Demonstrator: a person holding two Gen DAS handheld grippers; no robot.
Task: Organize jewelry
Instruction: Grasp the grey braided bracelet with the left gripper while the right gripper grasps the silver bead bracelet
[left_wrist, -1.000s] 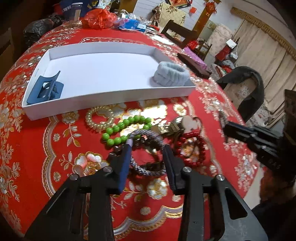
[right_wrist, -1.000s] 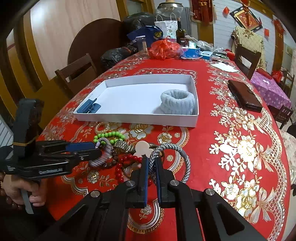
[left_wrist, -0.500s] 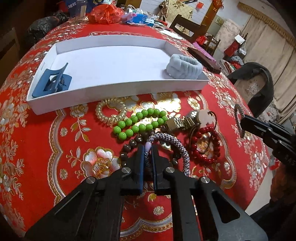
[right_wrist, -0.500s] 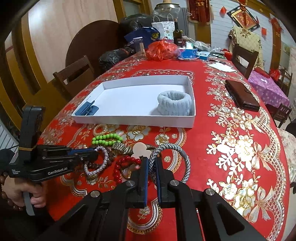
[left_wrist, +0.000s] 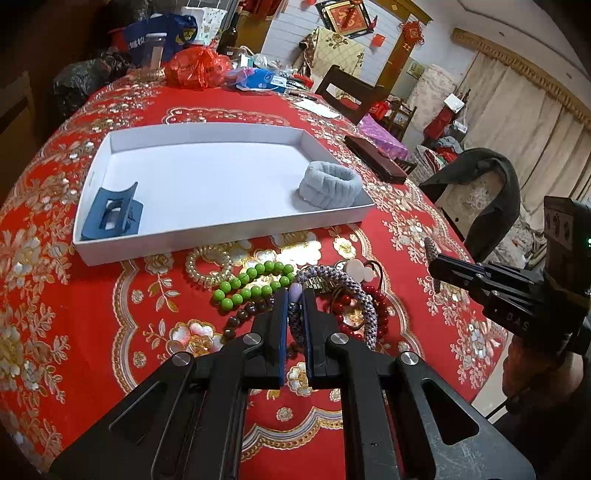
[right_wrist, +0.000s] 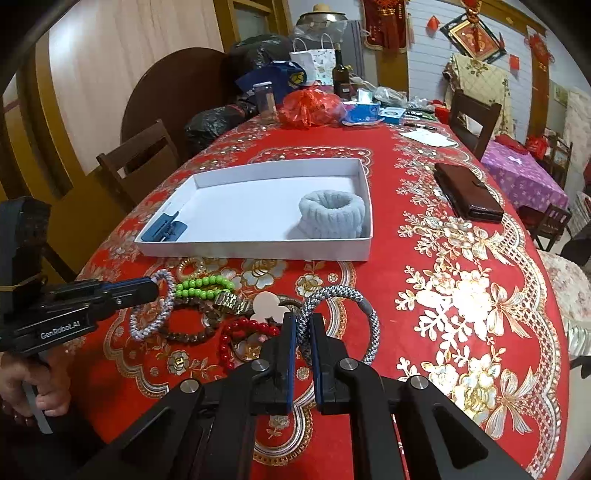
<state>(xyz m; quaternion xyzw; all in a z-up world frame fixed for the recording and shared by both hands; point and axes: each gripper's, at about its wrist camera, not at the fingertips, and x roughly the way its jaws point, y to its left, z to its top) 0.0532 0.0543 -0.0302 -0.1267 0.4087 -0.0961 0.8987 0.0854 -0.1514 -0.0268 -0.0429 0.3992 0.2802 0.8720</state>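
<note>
Clamped in the left gripper (left_wrist: 294, 308) is a purple braided bracelet (left_wrist: 343, 291), hanging loop-down over the pile, while the white tray (left_wrist: 221, 236) lies straight ahead beyond the beads, nearer this hand.

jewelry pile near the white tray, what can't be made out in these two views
- Left wrist view: gold metal watch mostly hidden behind the purple braided rope bracelet and left tool.
- Right wrist view: red bead bracelet partly covered by the right tool.
- Both views: watch dial unseen.
</note>
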